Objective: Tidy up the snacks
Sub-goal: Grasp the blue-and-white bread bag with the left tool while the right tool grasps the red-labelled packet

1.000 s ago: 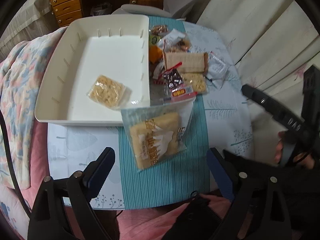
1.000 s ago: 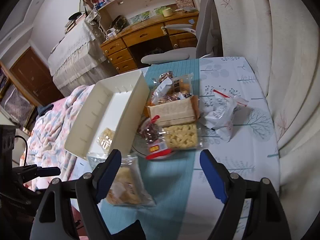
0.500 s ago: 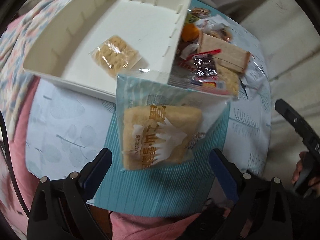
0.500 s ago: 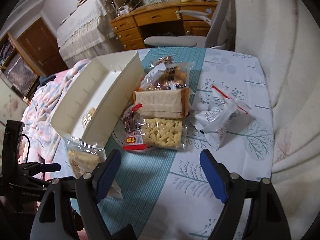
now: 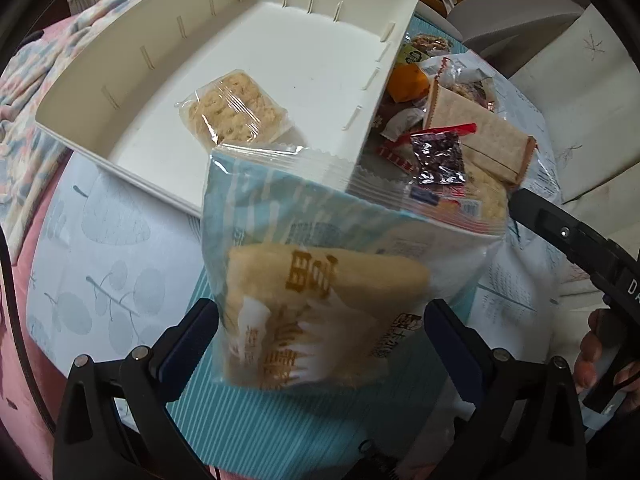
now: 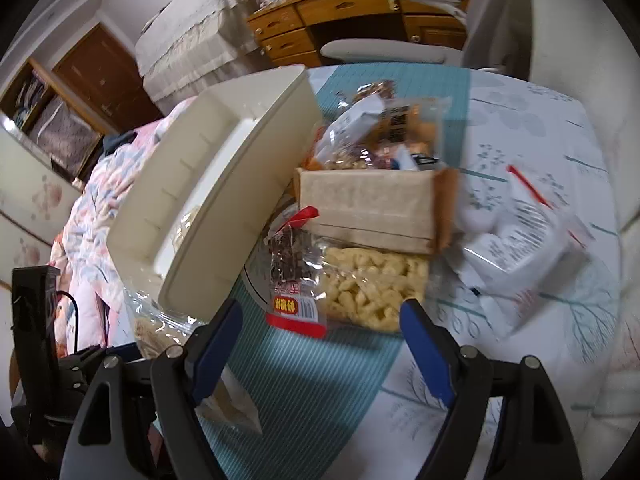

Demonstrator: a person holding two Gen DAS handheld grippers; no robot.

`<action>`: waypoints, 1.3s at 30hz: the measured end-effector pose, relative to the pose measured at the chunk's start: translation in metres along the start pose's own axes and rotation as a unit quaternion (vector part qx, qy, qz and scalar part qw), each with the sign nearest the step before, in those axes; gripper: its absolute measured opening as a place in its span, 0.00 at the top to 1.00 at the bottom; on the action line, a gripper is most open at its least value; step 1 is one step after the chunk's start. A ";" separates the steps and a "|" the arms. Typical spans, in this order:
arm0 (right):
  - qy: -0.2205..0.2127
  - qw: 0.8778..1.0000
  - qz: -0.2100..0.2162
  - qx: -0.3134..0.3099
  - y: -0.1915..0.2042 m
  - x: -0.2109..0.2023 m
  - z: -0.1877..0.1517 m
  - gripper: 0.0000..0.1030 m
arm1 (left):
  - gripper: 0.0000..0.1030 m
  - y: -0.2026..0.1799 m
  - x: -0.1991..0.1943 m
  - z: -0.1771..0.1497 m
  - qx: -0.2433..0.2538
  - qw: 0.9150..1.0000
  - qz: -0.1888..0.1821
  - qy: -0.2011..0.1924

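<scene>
Your left tongs (image 5: pixel 322 320) are opening, pads either side of the blue-and-white cake packet (image 5: pixel 320 292) but not yet pressing on it. The packet lies on the striped runner of the surface (image 5: pixel 100 260), its far sealed edge overlapping the near corner of the white tray (image 5: pixel 120 52).

Handling, judged: the packet looks light, air-filled and slick, with one soft sponge cake inside. Squeeze hard and you dent the cake; squeeze film only and it may slide out. Take it across the cake's middle with gentle pressure, or by the crimped seal at 12 o'clock.

Your right tongs (image 6: pixel 320 340) stand apart and empty, aimed at the loose heap. Nearest them, at 12 o'clock: the dark packet with a red label (image 6: pixel 290 276) and the puffed-corn bag (image 6: pixel 372 284), both crinkly and light; the puffs look crushable.

Count:
- Tray: one, holding one clear-wrapped crisp cake (image 5: pixel 234 110).
- Cake packet under the left tongs: one.
- Tan cracker packs (image 6: pixel 366 210): two stacked, as far as the edges show.
- White crumpled bag (image 6: pixel 524 248): one, at 2 o'clock of the heap.
- Small items behind the heap: too jumbled to count.
</scene>
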State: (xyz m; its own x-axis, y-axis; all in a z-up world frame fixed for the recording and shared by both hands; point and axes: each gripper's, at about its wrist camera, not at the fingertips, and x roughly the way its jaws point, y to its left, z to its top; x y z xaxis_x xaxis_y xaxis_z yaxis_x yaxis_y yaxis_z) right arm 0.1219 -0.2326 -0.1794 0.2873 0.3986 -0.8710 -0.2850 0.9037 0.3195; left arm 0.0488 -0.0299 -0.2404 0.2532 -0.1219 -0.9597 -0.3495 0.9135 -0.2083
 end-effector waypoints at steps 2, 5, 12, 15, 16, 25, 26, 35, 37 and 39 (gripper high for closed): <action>0.001 1.000 0.009 -0.014 0.004 0.009 0.003 0.21 | 0.01 0.003 0.005 0.001 0.000 1.000 -0.006 -0.008; 0.004 0.999 0.009 -0.040 0.011 0.019 0.004 0.21 | 0.01 0.009 0.014 0.003 0.002 1.000 -0.024 -0.012; 0.010 0.997 0.011 -0.076 0.018 0.038 0.011 0.29 | 0.01 0.019 0.031 0.011 0.016 0.997 -0.064 -0.030; 0.007 0.995 0.004 -0.094 0.025 0.041 0.012 0.29 | 0.02 0.016 0.037 0.012 0.011 0.997 -0.073 -0.024; 0.007 0.995 0.002 -0.097 0.026 0.042 0.012 0.29 | 0.04 0.017 0.038 0.012 0.009 0.997 -0.077 -0.024; 0.013 0.992 -0.018 -0.121 0.036 0.046 0.014 0.55 | 0.52 0.029 0.036 0.005 -0.023 0.993 -0.116 -0.011; 0.015 0.992 -0.021 -0.122 0.037 0.046 0.014 0.60 | 0.67 0.032 0.037 0.004 -0.028 0.992 -0.122 -0.008; 0.029 0.993 -0.013 -0.114 0.043 0.050 0.017 0.80 | 0.78 0.040 0.030 -0.010 -0.037 0.990 -0.135 0.001; 0.034 0.994 -0.010 -0.102 0.042 0.051 0.019 0.81 | 0.78 0.041 0.026 -0.012 -0.037 0.991 -0.132 0.004; 0.038 0.995 -0.003 -0.093 0.043 0.050 0.019 0.82 | 0.80 0.039 0.025 -0.010 -0.038 0.991 -0.128 0.008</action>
State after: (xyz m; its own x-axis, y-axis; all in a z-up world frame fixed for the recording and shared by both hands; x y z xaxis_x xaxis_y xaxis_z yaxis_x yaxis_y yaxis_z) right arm 0.1410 -0.1711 -0.2018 0.2220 0.3732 -0.9008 -0.4495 0.8590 0.2451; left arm 0.0327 -0.0011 -0.2747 0.3282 -0.3518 -0.8766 -0.3425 0.8206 -0.4576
